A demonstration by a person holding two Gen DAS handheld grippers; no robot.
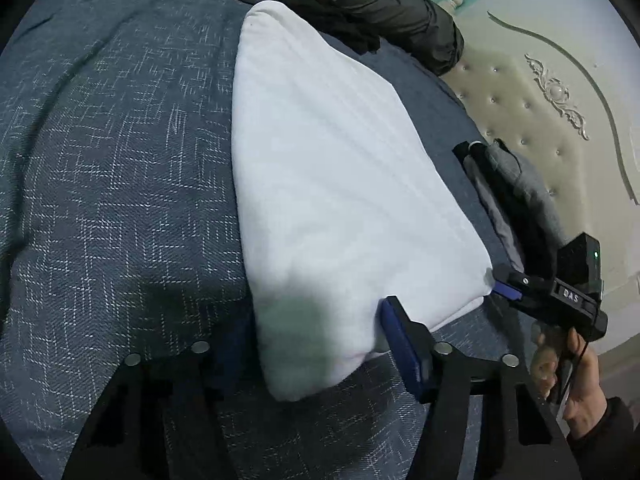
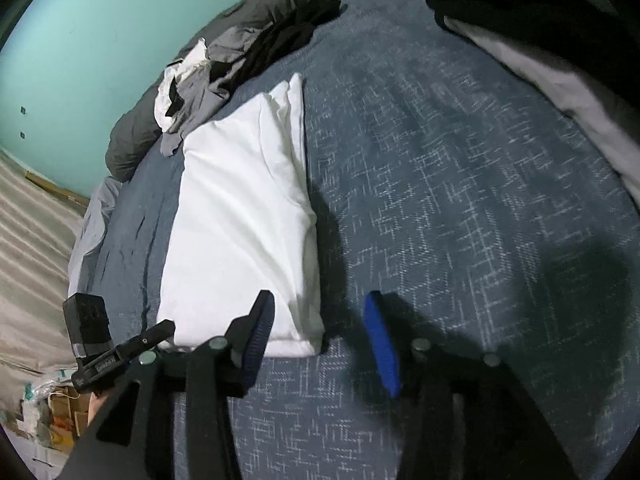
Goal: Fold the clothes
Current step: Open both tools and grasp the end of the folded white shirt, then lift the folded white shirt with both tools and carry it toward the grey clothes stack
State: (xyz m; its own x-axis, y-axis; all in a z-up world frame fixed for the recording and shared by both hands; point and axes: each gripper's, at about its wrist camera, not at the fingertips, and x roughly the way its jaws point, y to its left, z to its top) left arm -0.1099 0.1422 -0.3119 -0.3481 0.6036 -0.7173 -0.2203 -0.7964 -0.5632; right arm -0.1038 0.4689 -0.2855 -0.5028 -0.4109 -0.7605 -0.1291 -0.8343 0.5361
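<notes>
A white garment (image 1: 340, 184), folded into a long rectangle, lies flat on the blue patterned bedspread (image 1: 112, 168). In the left wrist view my left gripper (image 1: 316, 348) is open, its blue fingers standing on either side of the garment's near corner. My right gripper (image 1: 508, 290) touches the near right edge there, with a hand behind it. In the right wrist view the white garment (image 2: 244, 216) sits left of centre. My right gripper (image 2: 320, 340) is open, its left finger over the garment's near right corner and its right finger above bare bedspread (image 2: 460, 200). The left gripper (image 2: 156, 332) sits at the garment's near left corner.
Unfolded grey, white and dark clothes (image 2: 200, 92) are heaped at the bed's far edge beside a dark jacket (image 1: 384, 4). A folded stack of dark and grey clothes (image 1: 512, 192) lies by the cream tufted headboard (image 1: 540, 100). Boxes (image 2: 60, 408) stand on the floor.
</notes>
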